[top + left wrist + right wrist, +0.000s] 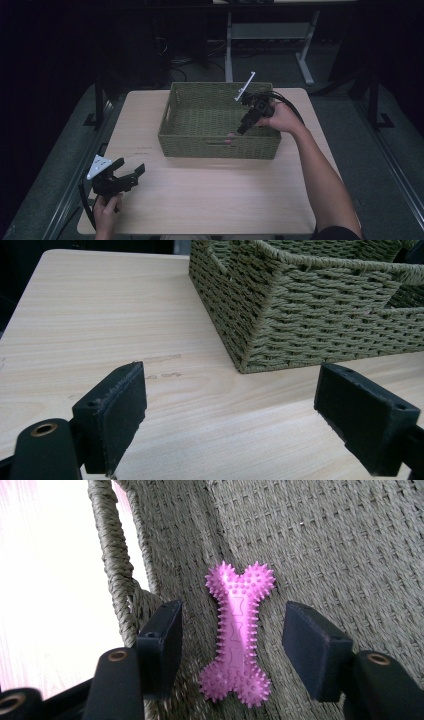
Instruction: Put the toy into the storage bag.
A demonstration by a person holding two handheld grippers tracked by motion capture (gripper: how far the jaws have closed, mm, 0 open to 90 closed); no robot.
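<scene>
Here, starting at the left, the left tool (131, 175) rests low over the bare tabletop (210, 195) near the front corner, its jaws spread wide with nothing between them, well apart from the woven basket (172, 107).

Further right, the right tool (242, 131) reaches down into the basket by its near wall. Its jaws stand partly open on either side of the pink spiky bone toy (239, 635), and the pads (165, 645) are clear of it, so the toy lies free on the basket floor close beside the woven wall.

The risk, as I judge it, is that a pad catches the rubber spikes as the tool lifts, dragging or flipping the toy, or that a jaw snags the basket's rim and tugs the light basket across the tabletop.

In the right gripper view, the toy lies flat, its long axis running straight away from the tool, one knobbed end near the jaws, the other pointing deeper into the basket.
</scene>
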